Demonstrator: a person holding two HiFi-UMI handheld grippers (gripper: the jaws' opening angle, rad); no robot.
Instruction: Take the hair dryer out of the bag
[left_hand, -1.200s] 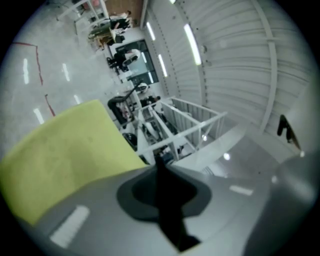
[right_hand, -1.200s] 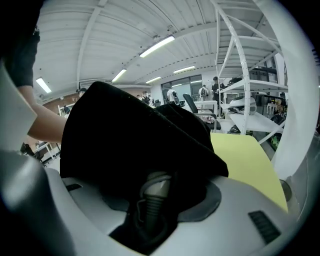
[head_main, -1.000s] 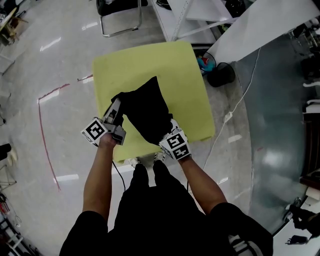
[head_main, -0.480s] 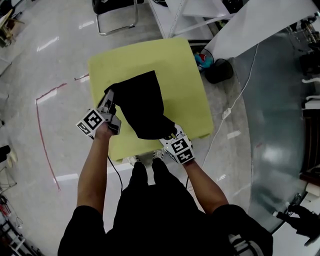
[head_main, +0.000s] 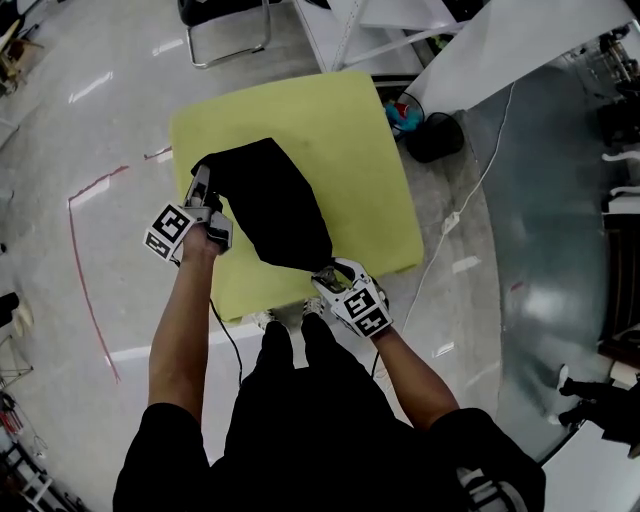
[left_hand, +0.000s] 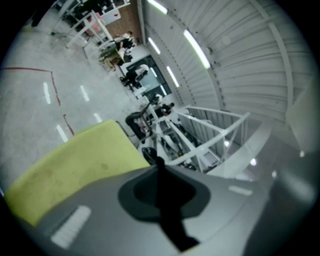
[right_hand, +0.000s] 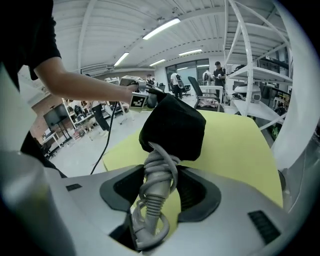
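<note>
Since a second ago, the bag and the left gripper have slid toward 10 o'clock across the yellow table. The right gripper sits at the bag's 5 o'clock.

Left gripper view: the jaws are together, pinching black bag fabric.

Right gripper view: the jaws clamp the cord-wrapped grey handle of the hair dryer, which juts from the bag's mouth at 12 o'clock.

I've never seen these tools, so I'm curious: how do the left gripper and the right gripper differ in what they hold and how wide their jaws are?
The left gripper is pinched almost flat on a thin fold of the black bag. The right gripper stands wide around the grey hair dryer, on its cord-wrapped handle. The left holds the bag's far end, the right its near end. Both grip something over the yellow table.
</note>
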